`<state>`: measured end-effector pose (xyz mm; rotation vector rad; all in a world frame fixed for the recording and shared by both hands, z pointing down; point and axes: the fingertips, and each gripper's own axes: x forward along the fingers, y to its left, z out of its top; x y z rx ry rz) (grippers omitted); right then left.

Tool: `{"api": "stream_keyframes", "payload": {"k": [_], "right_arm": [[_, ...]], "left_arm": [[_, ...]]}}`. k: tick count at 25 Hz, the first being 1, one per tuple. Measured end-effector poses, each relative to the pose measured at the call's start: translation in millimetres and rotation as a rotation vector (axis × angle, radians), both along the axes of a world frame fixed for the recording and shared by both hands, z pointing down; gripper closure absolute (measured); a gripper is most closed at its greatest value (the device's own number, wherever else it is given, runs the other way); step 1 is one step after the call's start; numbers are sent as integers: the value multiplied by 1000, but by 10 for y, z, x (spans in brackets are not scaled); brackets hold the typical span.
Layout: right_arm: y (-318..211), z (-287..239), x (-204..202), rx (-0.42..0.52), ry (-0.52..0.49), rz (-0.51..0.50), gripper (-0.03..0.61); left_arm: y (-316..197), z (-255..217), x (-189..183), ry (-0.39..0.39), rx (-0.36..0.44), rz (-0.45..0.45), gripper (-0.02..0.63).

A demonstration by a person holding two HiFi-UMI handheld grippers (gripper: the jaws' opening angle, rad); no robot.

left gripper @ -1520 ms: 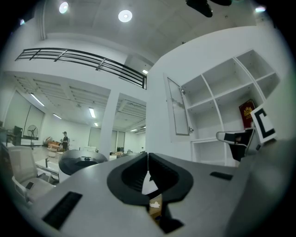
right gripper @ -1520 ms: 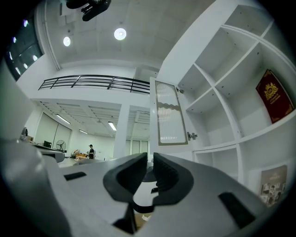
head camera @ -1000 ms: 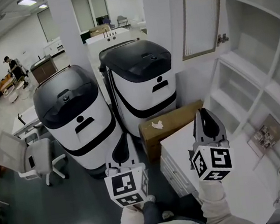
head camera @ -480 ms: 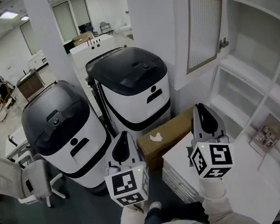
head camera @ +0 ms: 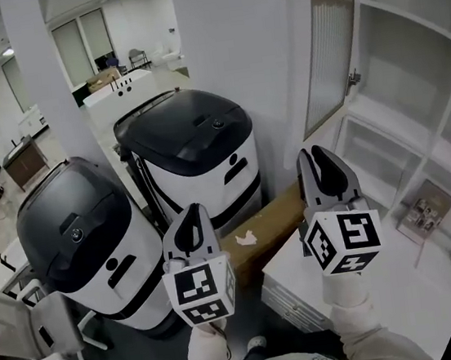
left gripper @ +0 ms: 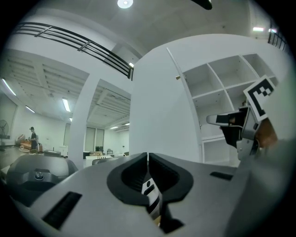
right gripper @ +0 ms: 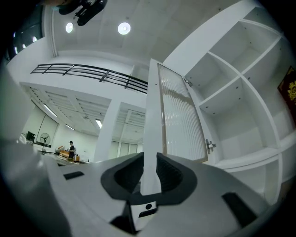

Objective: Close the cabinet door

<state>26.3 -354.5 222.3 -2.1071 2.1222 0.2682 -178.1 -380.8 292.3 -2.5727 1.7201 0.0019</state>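
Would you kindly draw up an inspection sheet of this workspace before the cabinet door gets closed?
Surface: white countertop, mostly bare.
Job's things: white cabinet door with ribbed glass panel, standing open in front of the white shelves.
Clutter: small tan square item with metal parts at the countertop's far side; brown cardboard box beside the counter.
Grippers: left gripper shut, empty; right gripper open, its jaws have just been opening, nothing between them, not yet at the door.
Cables: nothing seen.
Surroundings: two white-and-black domed machines, grey office chair, open hall beyond.
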Motion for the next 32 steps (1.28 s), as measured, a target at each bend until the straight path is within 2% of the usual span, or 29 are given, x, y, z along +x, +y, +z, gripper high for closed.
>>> {"api": "stream_keyframes", "payload": {"k": [4, 11, 16, 20, 32], "right_arm": [[-147, -132, -52, 14, 8, 25, 478], [-375, -193, -79, -1, 52, 117, 427], [-451, -205, -65, -6, 67, 194, 428], [-461, -200, -36, -12, 71, 245, 456], [-241, -208, 55, -17, 59, 262, 466]], "left_arm": [[-215, -60, 66, -16, 2, 37, 601], [-466, -74, 153, 5, -2, 103, 601], [-592, -33, 180, 22, -15, 144, 601], [-662, -7, 191, 24, -16, 166, 601], [-486, -66, 604, 24, -3, 306, 601]]}}
